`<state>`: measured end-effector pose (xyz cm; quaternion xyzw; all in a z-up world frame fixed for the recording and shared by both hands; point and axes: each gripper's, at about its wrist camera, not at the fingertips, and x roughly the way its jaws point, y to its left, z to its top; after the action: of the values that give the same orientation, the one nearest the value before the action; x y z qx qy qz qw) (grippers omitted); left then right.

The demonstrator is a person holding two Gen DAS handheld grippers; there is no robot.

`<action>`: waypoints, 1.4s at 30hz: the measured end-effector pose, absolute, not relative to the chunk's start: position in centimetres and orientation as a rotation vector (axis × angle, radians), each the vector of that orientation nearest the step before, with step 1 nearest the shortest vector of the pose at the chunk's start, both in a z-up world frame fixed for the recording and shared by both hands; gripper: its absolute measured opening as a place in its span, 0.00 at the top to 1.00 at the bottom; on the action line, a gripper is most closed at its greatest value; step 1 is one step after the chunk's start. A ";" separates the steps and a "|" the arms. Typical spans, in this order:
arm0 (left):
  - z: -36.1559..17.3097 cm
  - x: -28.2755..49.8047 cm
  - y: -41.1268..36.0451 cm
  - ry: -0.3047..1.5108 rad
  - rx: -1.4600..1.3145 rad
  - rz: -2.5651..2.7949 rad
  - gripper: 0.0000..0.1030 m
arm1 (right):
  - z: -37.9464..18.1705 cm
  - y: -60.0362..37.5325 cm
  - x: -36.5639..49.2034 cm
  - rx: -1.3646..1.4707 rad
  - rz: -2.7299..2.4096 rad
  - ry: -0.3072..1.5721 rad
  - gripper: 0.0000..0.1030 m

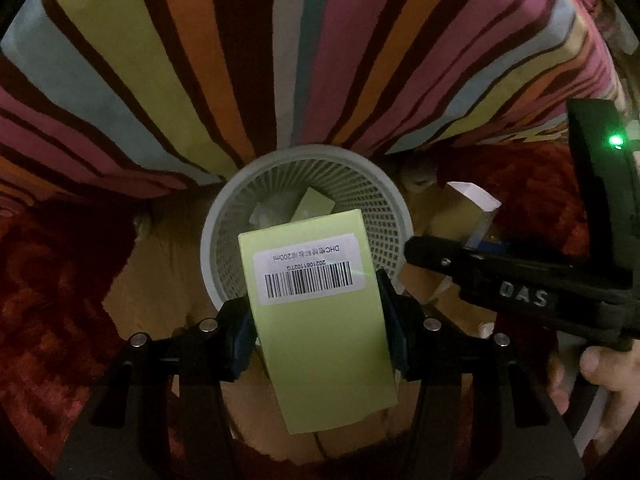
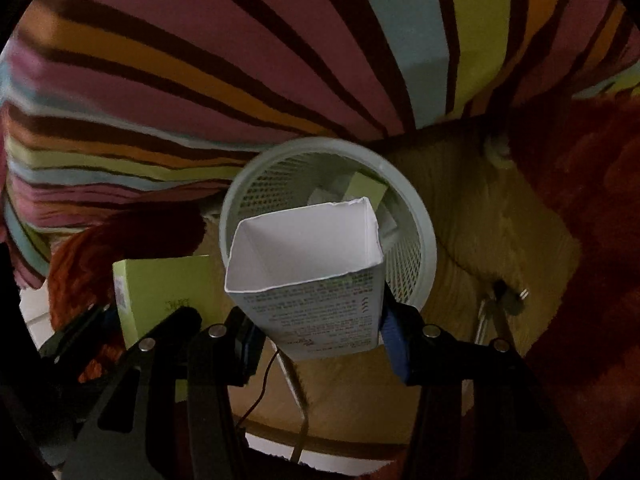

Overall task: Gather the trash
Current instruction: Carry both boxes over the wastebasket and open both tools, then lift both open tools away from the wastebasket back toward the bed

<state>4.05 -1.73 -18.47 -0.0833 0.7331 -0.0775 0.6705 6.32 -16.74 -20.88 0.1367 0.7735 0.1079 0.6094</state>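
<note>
- The left tool (image 1: 316, 332) was clenched on a green box (image 1: 320, 320), its pads pressing the box's two long sides.
- The right tool (image 2: 320, 336) gripped an open white carton (image 2: 316, 280) the same way, its open mouth turned away from the tool.
- Both tools pointed steeply down at a white mesh bin (image 1: 384, 208) standing on the wooden floor (image 2: 480, 220), close against a striped cover (image 1: 200, 60) and between patches of red rug (image 1: 52, 300).
- Each box's long axis ran along its tool's fingers, the far end aimed at the bin mouth.
- The bin lay straight ahead of and below both tools, with some trash already inside.
- The two tools hung side by side; neither looked clearly nearer the rim.
- Judged from this, letting go over the opening was the step at hand.
</note>
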 end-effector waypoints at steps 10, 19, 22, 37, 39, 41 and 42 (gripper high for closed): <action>-22.4 4.8 -2.1 1.764 -0.161 -0.101 0.48 | -24.9 -16.0 5.8 0.264 0.189 1.905 0.53; -24.0 4.8 -2.0 1.827 -0.157 -0.097 0.46 | -26.5 -16.1 5.9 0.291 0.178 1.954 0.53; -24.3 4.8 -1.8 1.846 -0.174 -0.095 0.45 | -26.6 -15.9 5.9 0.291 0.179 1.961 0.53; -24.5 4.6 -1.1 1.861 -0.220 -0.056 0.23 | -26.7 -17.1 6.0 0.358 0.117 1.961 0.14; -24.4 4.5 -1.0 1.857 -0.227 -0.056 0.23 | -26.7 -17.0 5.9 0.357 0.116 1.960 0.14; -24.2 4.4 -0.8 1.850 -0.229 -0.056 0.22 | -26.6 -17.1 5.9 0.362 0.114 1.956 0.14; -24.0 4.4 -0.8 1.843 -0.230 -0.056 0.23 | -26.5 -17.2 5.8 0.368 0.110 1.952 0.14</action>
<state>4.38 -0.82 -24.04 -0.0993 0.7946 -0.0243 0.5985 5.82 -17.22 -26.53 0.1550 0.8228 0.0465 0.5448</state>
